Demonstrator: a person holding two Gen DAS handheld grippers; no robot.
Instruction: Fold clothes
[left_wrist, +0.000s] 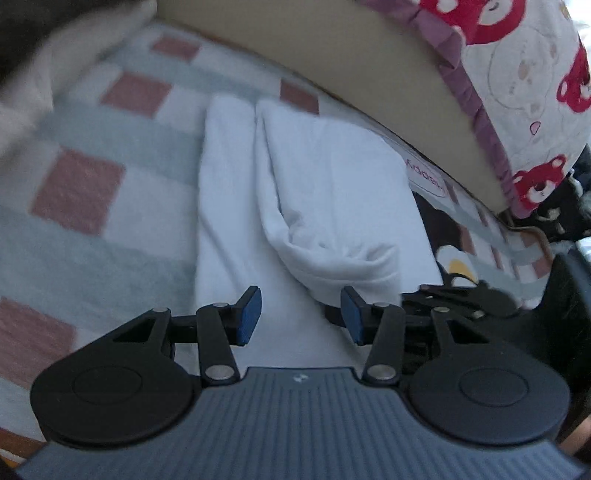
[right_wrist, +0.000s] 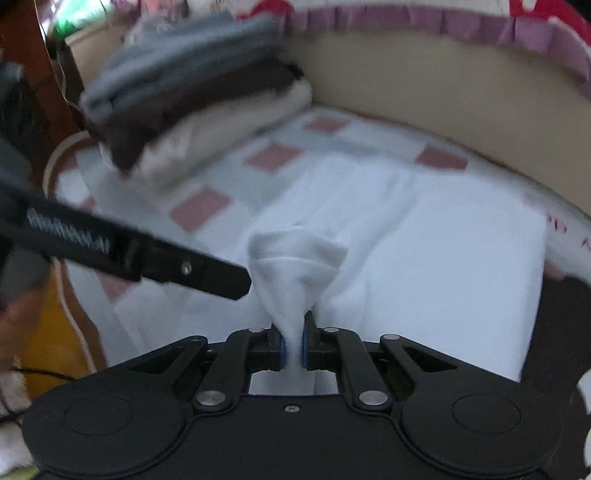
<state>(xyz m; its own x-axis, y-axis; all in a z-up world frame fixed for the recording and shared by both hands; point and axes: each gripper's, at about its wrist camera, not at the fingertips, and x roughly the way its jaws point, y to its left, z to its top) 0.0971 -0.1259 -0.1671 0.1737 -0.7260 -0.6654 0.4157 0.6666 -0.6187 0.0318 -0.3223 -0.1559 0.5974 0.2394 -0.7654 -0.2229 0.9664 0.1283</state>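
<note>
The task looks partly done: in the right wrist view a stack of folded clothes (right_wrist: 192, 99), grey on top, dark brown under it and a cream piece at the bottom, sits at the far left of the checked blanket (right_wrist: 273, 155), so at least 3 garments seem finished. The piece in hand is a white garment (right_wrist: 424, 236), lying spread on the blanket near the beige padded edge (right_wrist: 424, 92) of the bed, between the 2 grippers. It already shows 1 long lengthwise fold, plain in the left wrist view as a flap laid over the rest of the white garment (left_wrist: 332, 177), so I judge the fold to be under way, not finished; the final folds and the move to the stack are left. The right gripper (right_wrist: 293, 347) has its jaws nearly together, pinched on a gathered corner of the white cloth that bunches up in front of its blue pads (right_wrist: 282, 349). The left gripper (left_wrist: 301, 319) stands about half open, its blue pads (left_wrist: 249, 317) apart with nothing pressed between them; it hovers just above the near end of the garment, and the rolled end of the flap lies just beyond its fingertips. Whether a pad brushes the cloth I cannot tell.
</note>
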